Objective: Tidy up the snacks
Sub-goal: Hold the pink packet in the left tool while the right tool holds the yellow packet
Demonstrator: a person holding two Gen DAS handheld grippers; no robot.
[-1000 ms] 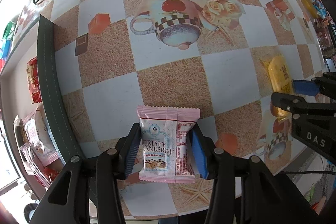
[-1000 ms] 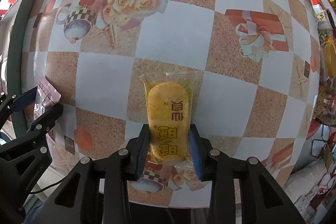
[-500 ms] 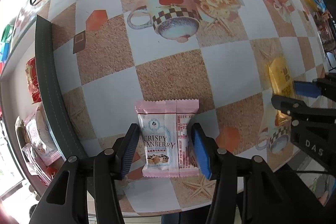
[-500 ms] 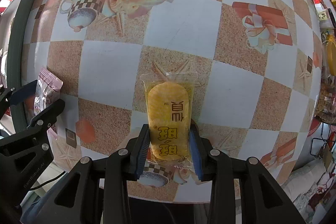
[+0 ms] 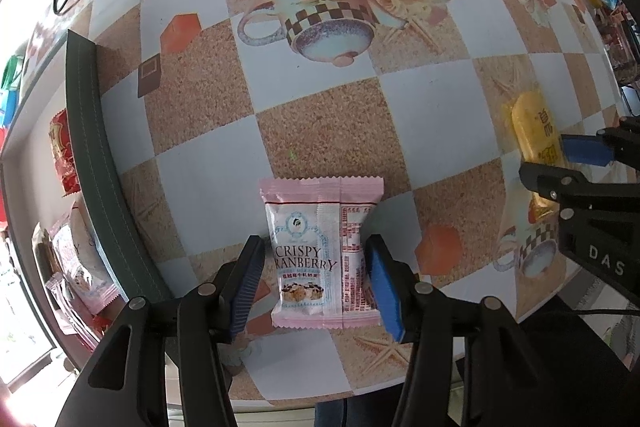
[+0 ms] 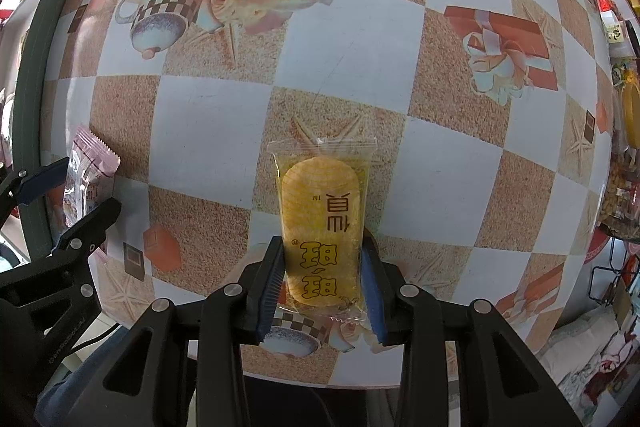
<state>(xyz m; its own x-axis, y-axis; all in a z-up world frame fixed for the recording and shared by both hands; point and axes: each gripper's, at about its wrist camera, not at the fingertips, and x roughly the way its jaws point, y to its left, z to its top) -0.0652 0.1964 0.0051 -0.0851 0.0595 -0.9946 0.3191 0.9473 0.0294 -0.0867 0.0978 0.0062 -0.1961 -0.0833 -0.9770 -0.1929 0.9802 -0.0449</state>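
- Left wrist view: the left gripper points down over a glossy checkered tablecloth. A flat pink packet with crimped ends lies on it between the jaws, which stand apart with gaps either side.
- A dark bin at the left holds more wrapped snacks.
- Right wrist view: the right gripper clamps narrow ribbed pads onto a clear-wrapped yellow cracker over the table.

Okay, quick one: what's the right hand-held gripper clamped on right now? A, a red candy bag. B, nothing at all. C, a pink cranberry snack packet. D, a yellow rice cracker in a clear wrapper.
D: the right hand-held gripper has its pads pressed on both sides of the yellow rice cracker packet, above the checkered tablecloth.
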